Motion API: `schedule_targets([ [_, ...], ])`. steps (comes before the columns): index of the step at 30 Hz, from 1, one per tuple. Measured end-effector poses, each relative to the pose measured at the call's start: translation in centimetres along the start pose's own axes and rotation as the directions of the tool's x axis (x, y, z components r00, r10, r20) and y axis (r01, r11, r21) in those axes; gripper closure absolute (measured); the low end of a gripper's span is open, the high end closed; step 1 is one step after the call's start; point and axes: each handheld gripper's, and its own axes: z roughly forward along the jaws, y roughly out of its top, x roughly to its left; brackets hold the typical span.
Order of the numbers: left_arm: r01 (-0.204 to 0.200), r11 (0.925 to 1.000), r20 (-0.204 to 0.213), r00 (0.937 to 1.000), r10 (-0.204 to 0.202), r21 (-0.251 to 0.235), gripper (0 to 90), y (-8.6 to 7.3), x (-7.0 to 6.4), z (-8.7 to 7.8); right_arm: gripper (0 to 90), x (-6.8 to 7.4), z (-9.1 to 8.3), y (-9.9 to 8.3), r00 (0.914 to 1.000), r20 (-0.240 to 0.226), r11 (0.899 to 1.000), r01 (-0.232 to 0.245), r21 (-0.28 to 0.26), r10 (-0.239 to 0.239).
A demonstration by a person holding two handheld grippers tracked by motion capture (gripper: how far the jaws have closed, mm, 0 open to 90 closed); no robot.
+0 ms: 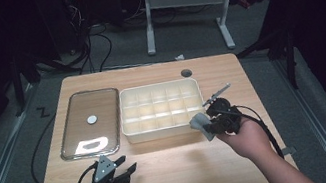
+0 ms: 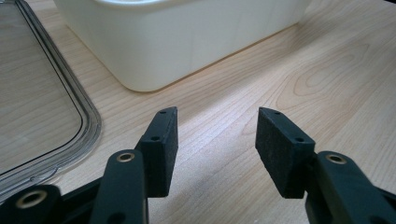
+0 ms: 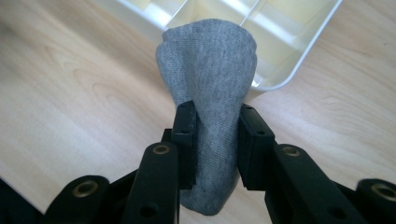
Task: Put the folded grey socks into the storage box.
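Now the right claw (image 3: 215, 140) pinches a rolled grey sock (image 3: 210, 93) by the white box's (image 1: 165, 130) corner, so maybe drop it gently into a slot, while the left claw (image 2: 217, 140) waits spread.

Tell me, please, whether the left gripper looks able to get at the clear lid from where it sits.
Probably yes: the left gripper is open and empty, and the clear lid lies flat just ahead of it, with bare table between them.
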Motion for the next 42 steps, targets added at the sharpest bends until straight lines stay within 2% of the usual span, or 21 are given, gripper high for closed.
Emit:
schedule_targets([
  [2, -0.008, 1.0, 0.003, 1.0, 0.007, 0.005, 49.5, 0.0, -0.1, 0.0, 72.6, -0.3, 0.2, 0.7, 0.9999, 0.002, 1.0, -0.013, 0.005, 0.013],
  [7, -0.017, 0.9998, 0.01, 0.9998, 0.017, 0.008, 49.3, -0.1, -0.3, 0.1, 72.7, -0.7, 0.9, 2.2, 0.9999, 0.01, 1.0, -0.009, 0.021, 0.009],
  [10, -0.023, 0.9997, 0.01, 0.9997, 0.023, 0.005, 49.2, -0.1, -0.4, 0.0, 72.7, -1.3, 1.6, 3.2, 0.9997, 0.024, 0.998, -0.011, 0.062, 0.01],
  [20, -0.029, 0.9996, 0.006, 0.9996, 0.029, 0.003, 49.1, -0.1, -0.6, -0.3, 73.1, -3.0, 3.8, 5.6, 0.999, 0.039, 0.992, -0.026, 0.123, 0.022],
  [24, -0.032, 0.9994, 0.012, 0.9994, 0.031, 0.012, 49.1, -0.2, -0.6, -0.1, 73.1, -3.5, 4.8, 6.1, 0.9989, 0.042, 0.988, -0.028, 0.152, 0.022],
  [28, -0.035, 0.9993, 0.011, 0.9993, 0.035, 0.011, 49.1, -0.2, -0.7, -0.1, 73.2, -4.0, 5.6, 6.4, 0.9978, 0.04, 0.98, -0.059, 0.192, 0.052],
  [32, -0.035, 0.9993, 0.012, 0.9993, 0.035, 0.012, 49.1, -0.2, -0.6, -0.2, 73.4, -4.1, 6.2, 6.7, 0.9974, 0.051, 0.976, -0.061, 0.211, 0.052],
  [33, -0.035, 0.9993, 0.011, 0.9993, 0.035, 0.009, 49.1, -0.2, -0.7, -0.2, 73.5, -4.0, 6.3, 6.8, 0.9962, 0.056, 0.973, -0.077, 0.218, 0.067],
  [35, -0.034, 0.9994, 0.013, 0.9993, 0.034, 0.011, 49.0, -0.2, -0.7, -0.2, 73.5, -4.1, 6.7, 6.9, 0.9973, 0.058, 0.973, -0.056, 0.224, 0.044],
  [39, -0.034, 0.9994, 0.012, 0.9994, 0.034, 0.011, 49.0, -0.2, -0.7, -0.2, 73.6, -4.0, 7.2, 7.1, 0.9953, 0.071, 0.966, -0.082, 0.244, 0.067],
  [42, -0.033, 0.9994, 0.011, 0.9994, 0.033, 0.011, 49.0, -0.2, -0.6, -0.2, 73.7, -4.0, 7.7, 7.2, 0.9953, 0.08, 0.963, -0.073, 0.258, 0.054],
])
